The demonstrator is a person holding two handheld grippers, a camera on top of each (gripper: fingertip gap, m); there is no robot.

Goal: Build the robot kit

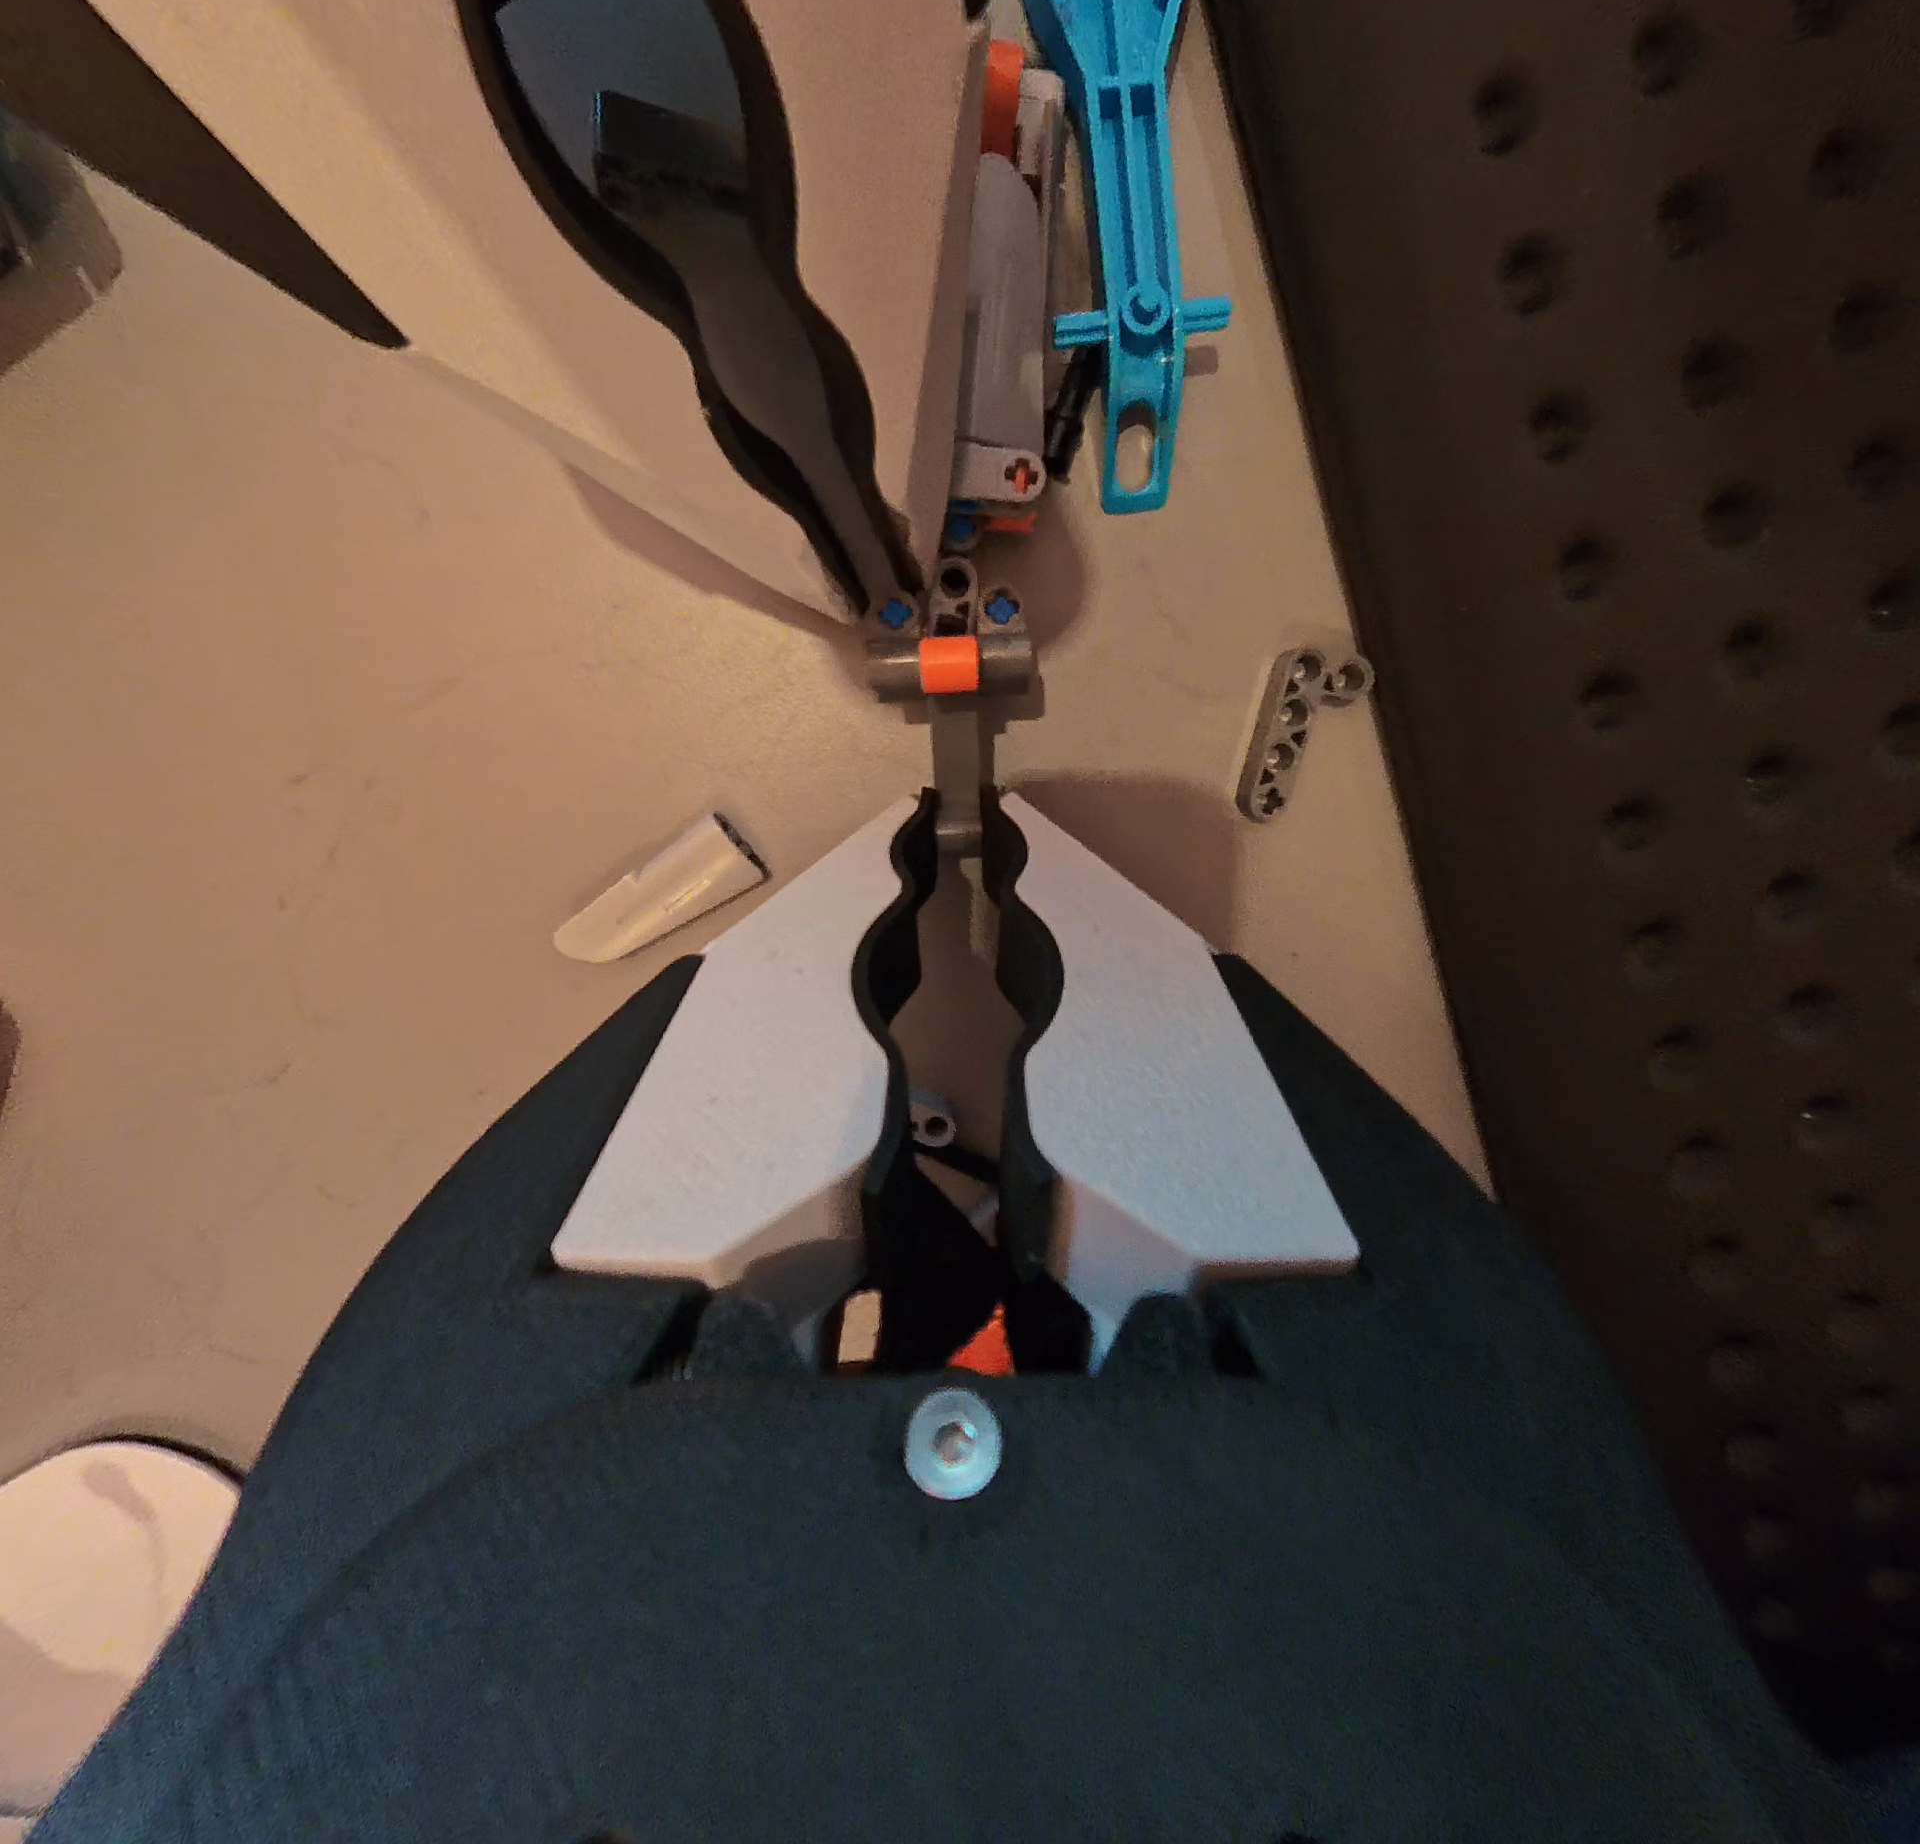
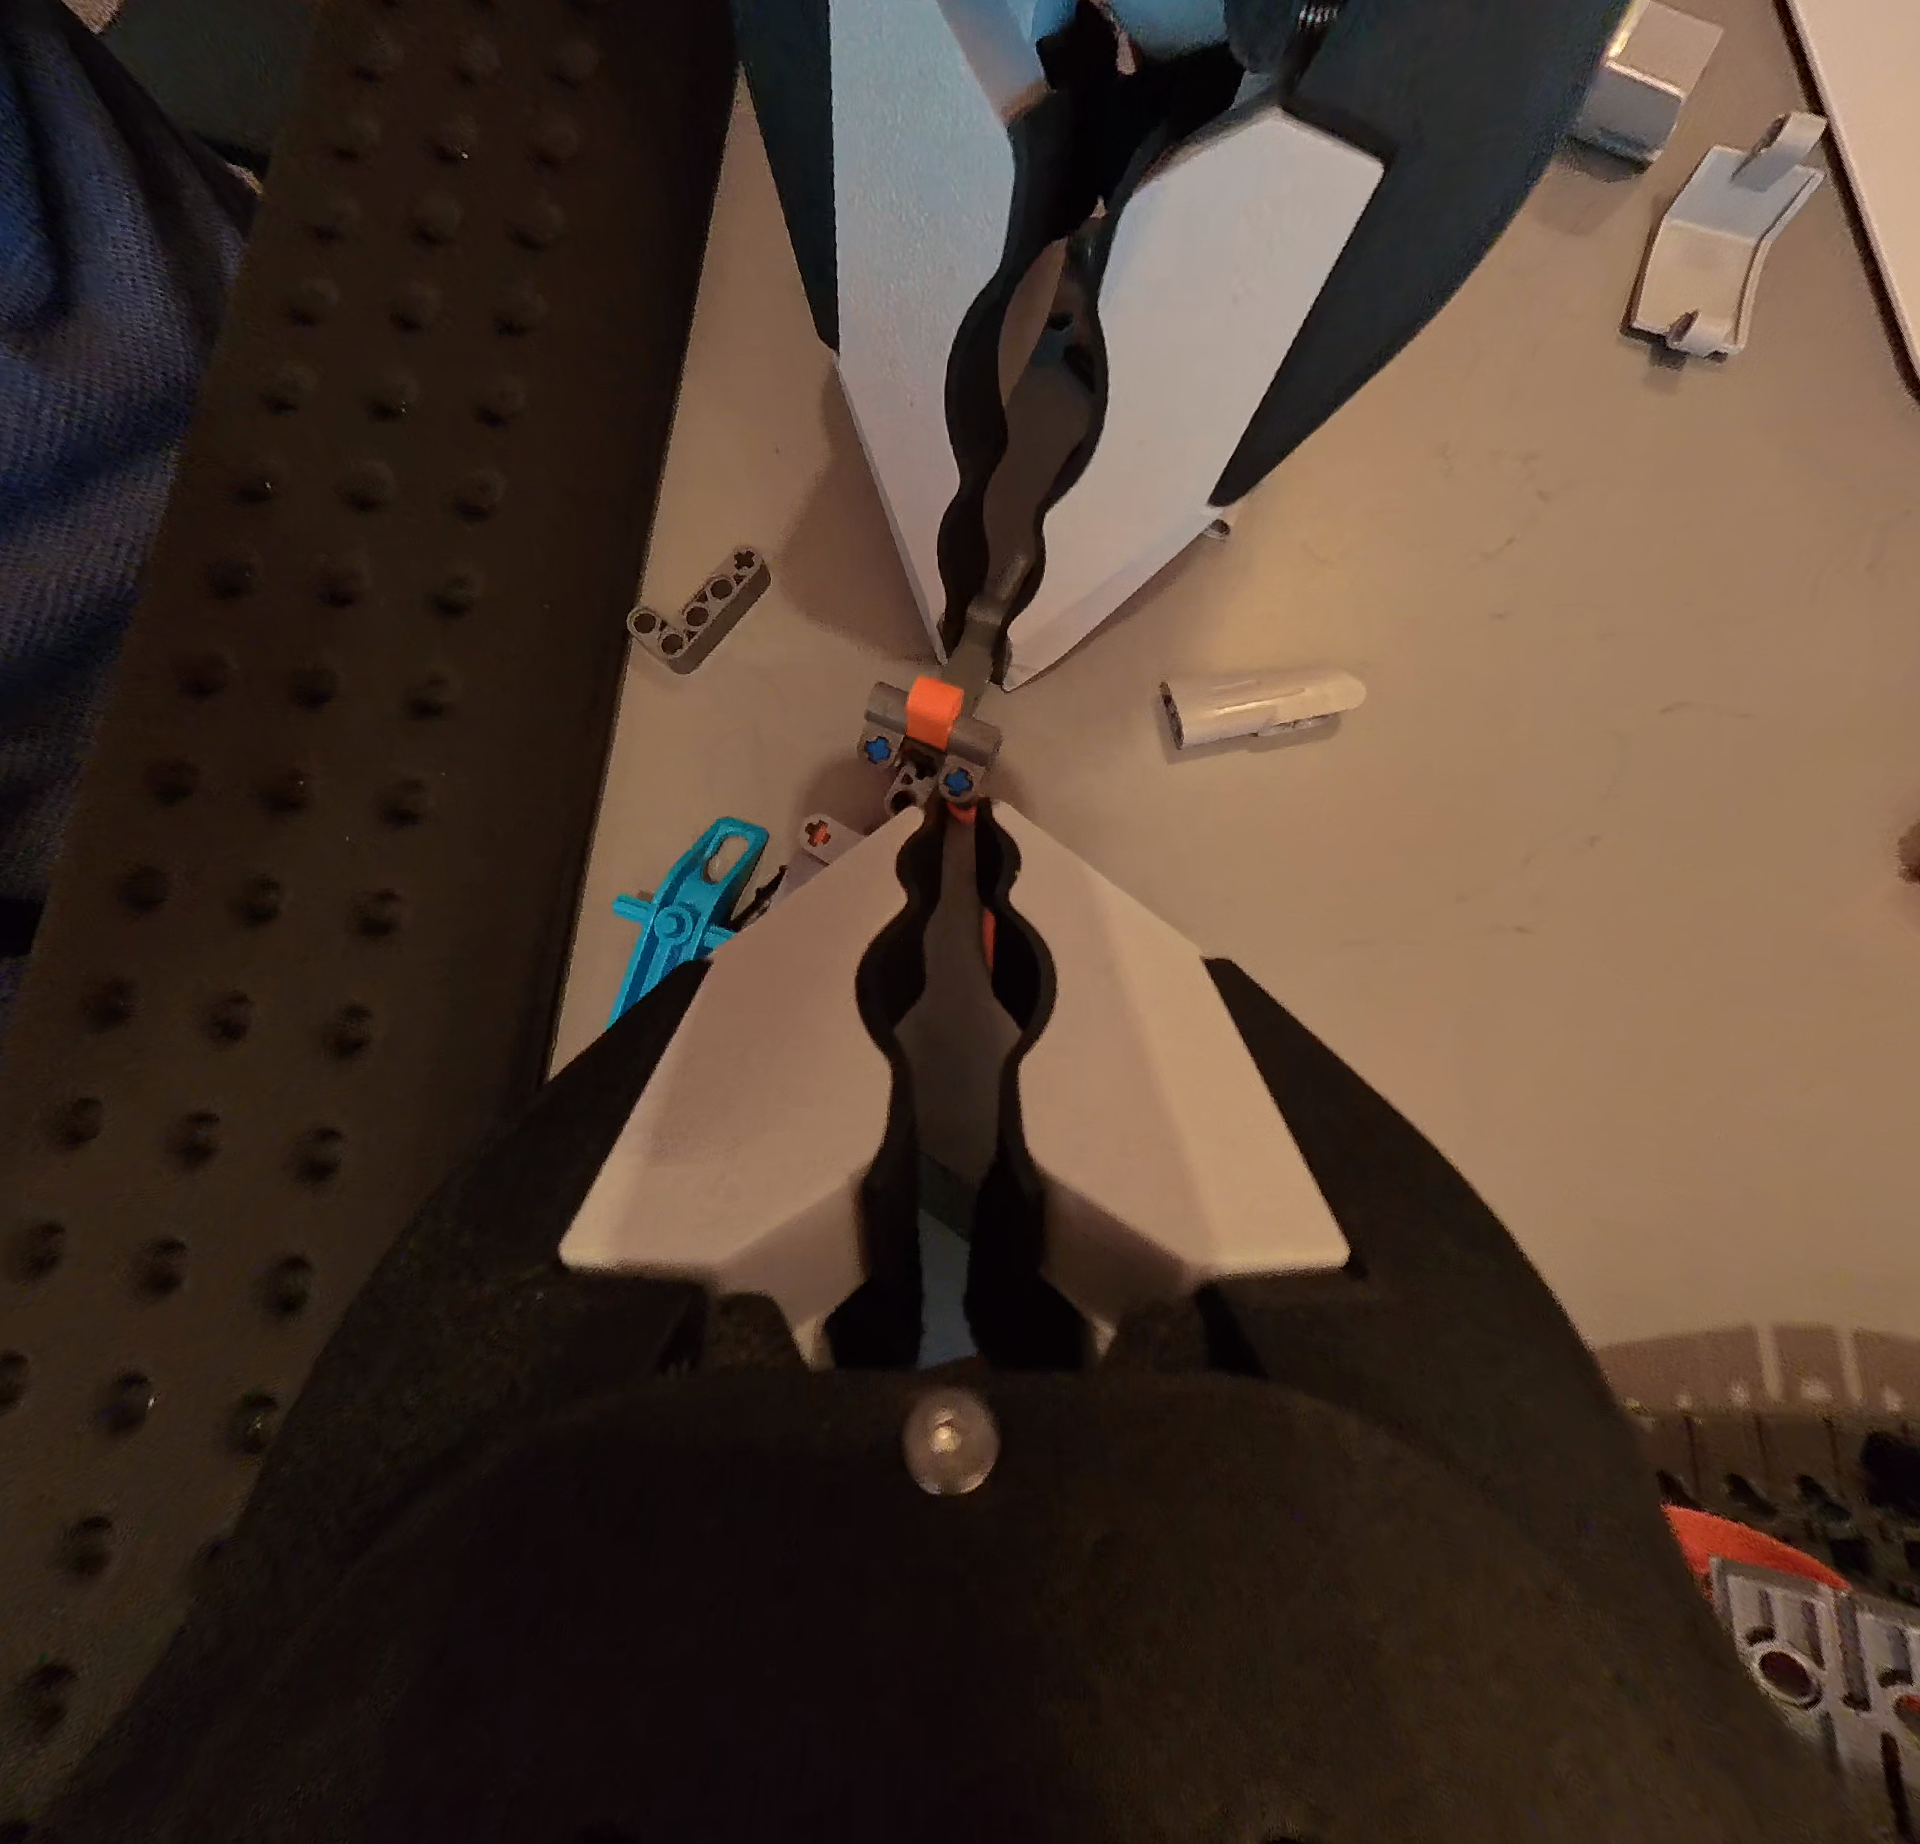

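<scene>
A small brick assembly (image 1: 951, 641) of a grey crossbar, an orange bush and two blue pins hangs between both grippers above the beige table. My left gripper (image 1: 958, 807) is shut on the dark grey beam (image 1: 961, 755) that sticks out of the crossbar. It also shows at the top of the right wrist view (image 2: 977, 651). My right gripper (image 2: 951, 818) is shut on the opposite end of the assembly (image 2: 925, 740), with an orange part showing between its pads. In the left wrist view it (image 1: 904, 589) comes in from the upper left.
A black studded baseplate (image 2: 312, 755) lies beside the grippers. Loose on the table (image 2: 1455, 859) are a turquoise part (image 2: 686, 901), a grey L-shaped beam (image 2: 698, 610), a white curved panel (image 2: 1257, 708), a grey curved part (image 2: 1714, 246) and a grey-and-orange piece (image 1: 1003, 340). My left and right fingertips are right by each other.
</scene>
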